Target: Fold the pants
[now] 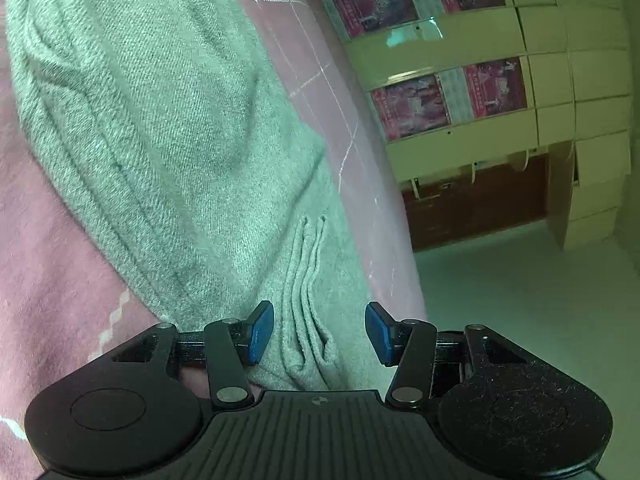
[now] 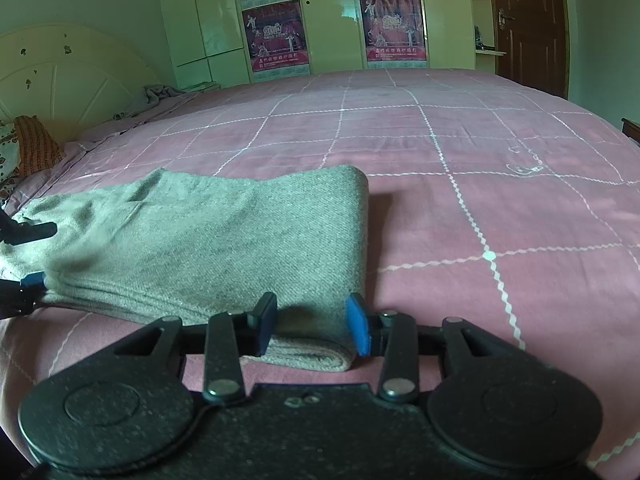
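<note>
1. Your pants [image 2: 208, 240] lie folded into a thick grey-green bundle on the pink bed sheet [image 2: 460, 208], near its front edge. The cloth is a coarse twill weave with a rounded fold at its right end.
2. Your right gripper [image 2: 312, 326] has its fingers apart, one on each side of the bundle's near corner, where stacked layers show as a flat lip. The blue pads [image 2: 357, 328] are close to the cloth, but I cannot tell if they touch it.
3. Your left gripper [image 1: 318, 332] is spread wide too, with a ridge of pleated fabric rising between the pads, untouched on either side.
4. In the left view, long stitched seams run along the pants [image 1: 152, 120] (parallel, slightly raised).
5. The sheet carries a white zigzag grid, and glossy cream wardrobe doors [image 2: 336, 20] with dark red posters stand behind the bed.
</note>
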`<state>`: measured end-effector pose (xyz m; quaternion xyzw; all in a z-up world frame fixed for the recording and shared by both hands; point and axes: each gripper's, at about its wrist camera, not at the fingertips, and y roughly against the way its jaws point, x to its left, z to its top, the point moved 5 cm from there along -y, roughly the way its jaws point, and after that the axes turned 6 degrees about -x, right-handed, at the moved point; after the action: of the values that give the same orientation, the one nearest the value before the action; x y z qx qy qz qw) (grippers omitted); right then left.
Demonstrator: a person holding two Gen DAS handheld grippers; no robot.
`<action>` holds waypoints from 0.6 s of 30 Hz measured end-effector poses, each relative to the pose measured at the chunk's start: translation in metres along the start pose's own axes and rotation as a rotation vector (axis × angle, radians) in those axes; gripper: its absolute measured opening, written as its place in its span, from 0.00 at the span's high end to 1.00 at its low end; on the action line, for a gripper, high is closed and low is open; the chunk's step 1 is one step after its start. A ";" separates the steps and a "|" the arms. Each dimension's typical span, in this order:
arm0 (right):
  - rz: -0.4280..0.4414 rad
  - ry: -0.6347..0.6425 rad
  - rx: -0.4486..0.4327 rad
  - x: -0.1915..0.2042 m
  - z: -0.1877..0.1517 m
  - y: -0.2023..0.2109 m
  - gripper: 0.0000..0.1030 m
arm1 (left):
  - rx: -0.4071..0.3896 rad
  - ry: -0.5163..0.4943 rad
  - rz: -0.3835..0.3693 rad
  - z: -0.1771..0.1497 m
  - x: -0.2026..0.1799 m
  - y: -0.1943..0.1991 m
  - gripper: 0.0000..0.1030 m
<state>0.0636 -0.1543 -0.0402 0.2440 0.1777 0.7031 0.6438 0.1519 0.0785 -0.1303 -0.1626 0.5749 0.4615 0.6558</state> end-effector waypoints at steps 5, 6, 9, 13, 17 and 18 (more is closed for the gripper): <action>-0.009 -0.001 -0.001 0.000 -0.002 0.000 0.59 | 0.043 -0.042 0.004 -0.008 -0.006 -0.012 0.50; -0.010 -0.002 -0.001 0.000 -0.002 0.000 0.58 | 0.051 -0.053 0.008 -0.007 -0.011 -0.015 0.50; -0.014 -0.005 0.003 -0.001 -0.002 -0.001 0.56 | 0.064 -0.097 0.031 -0.008 -0.018 -0.022 0.51; -0.015 -0.023 0.007 -0.002 -0.002 -0.002 0.55 | 0.075 -0.156 0.082 -0.011 -0.022 -0.025 0.81; -0.015 -0.024 0.010 -0.003 -0.003 -0.002 0.55 | 0.053 -0.153 0.064 -0.012 -0.021 -0.023 0.82; -0.015 -0.024 0.009 -0.003 -0.003 -0.002 0.55 | 0.048 -0.152 0.058 -0.011 -0.022 -0.023 0.82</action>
<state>0.0636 -0.1567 -0.0437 0.2539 0.1750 0.6946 0.6499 0.1649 0.0490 -0.1209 -0.0947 0.5390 0.4772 0.6876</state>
